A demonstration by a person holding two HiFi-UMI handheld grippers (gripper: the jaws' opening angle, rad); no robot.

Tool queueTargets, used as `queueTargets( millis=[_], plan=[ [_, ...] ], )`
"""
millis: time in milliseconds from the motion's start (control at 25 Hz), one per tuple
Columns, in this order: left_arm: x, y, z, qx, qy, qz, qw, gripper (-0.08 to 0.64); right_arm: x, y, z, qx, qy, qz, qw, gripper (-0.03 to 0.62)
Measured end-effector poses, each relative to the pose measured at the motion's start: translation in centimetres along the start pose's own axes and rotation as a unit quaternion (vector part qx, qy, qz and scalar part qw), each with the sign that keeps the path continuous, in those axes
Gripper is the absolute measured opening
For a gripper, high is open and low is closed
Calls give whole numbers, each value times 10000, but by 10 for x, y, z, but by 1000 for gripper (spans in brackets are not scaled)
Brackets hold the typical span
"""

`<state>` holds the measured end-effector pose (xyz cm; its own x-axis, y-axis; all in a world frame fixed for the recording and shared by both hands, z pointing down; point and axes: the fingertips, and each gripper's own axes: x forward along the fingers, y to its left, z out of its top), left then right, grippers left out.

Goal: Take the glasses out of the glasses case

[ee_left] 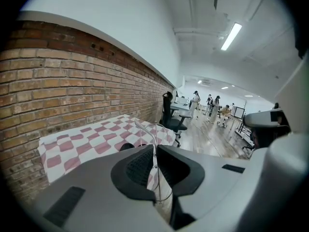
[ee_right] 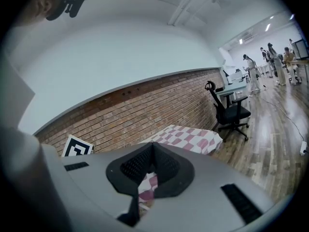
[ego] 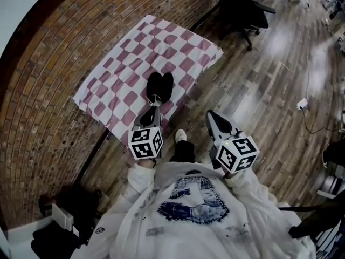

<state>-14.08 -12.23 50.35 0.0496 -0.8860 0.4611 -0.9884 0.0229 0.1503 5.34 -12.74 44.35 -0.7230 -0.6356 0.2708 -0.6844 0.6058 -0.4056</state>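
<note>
Glasses clamped in the left jaws, outside the case

The thin wire-framed glasses are pinched between the left gripper's jaws. The open black glasses case lies just ahead of their tips, seemingly untouched, on the checkered cloth. The right gripper's jaws are together, empty.

Cloth, brick, wood and matt plastic around the counter.
A soft, slightly rumpled woven cloth in pink and white checks covers the counter. On it the glasses case looks black and matt. The glasses are thin, bright metal wire. The left tongs and right tongs are smooth matt grey plastic with black ribbed pads. Behind the counter the brick wall is rough, with pale mortar lines. Beside the counter the floor is wood plank with a glossy sheen that catches the light. In front of the counter, a person's sweatshirt is soft white cloth with a blue print.
</note>
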Motion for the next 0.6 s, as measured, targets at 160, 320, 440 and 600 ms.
queueTargets(
  millis=[160,320,440,600],
  plan=[
    [-30,-15,-6,79,-147,20,9999,38,-25,5,-7,-29,-43,22,10000,14],
    [-56,-30,-8,135,-291,2,9995,38,-48,10,-10,-90,-125,40,9999,14],
    [-74,-39,-7,212,-419,22,9989,38,-60,15,-13,-136,-160,99,9997,14],
    [-98,-50,-8,269,-547,84,9981,38,-73,23,-18,-178,-180,209,9995,14]
  ],
)
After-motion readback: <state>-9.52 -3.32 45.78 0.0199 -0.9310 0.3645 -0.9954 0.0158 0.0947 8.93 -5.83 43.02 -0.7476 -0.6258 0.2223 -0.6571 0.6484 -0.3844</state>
